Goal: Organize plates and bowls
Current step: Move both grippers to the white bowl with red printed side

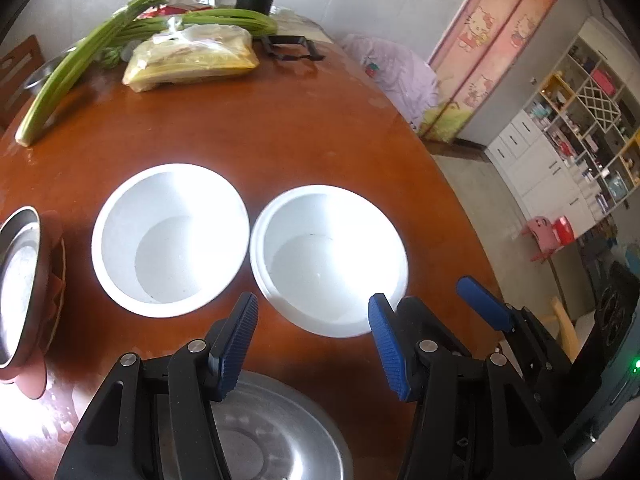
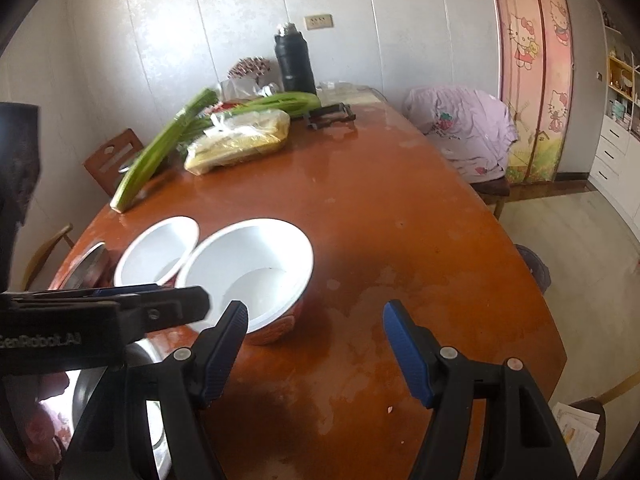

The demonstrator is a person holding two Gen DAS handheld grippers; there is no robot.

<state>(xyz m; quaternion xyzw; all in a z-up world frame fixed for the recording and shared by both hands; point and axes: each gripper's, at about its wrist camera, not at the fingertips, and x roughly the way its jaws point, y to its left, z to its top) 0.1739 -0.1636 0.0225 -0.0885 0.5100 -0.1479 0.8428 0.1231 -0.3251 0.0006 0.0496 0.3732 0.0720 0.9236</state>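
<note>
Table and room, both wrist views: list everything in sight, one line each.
white bowls: two, white, side by side mid-table
steel dishes: two, silver, left edge and near edge
table: one, reddish-brown, glossy
celery: one bunch, green, far left
bagged food: one, yellow in clear plastic, far end
flask: one, black, far end by the wall
black frame: one, right of the bag
lilac cloth: one, over a chair
cartoon-cat doors: pink, back right
shelving: white, right
left gripper: black, blue pads, open, empty
right gripper: same, open, empty
</note>
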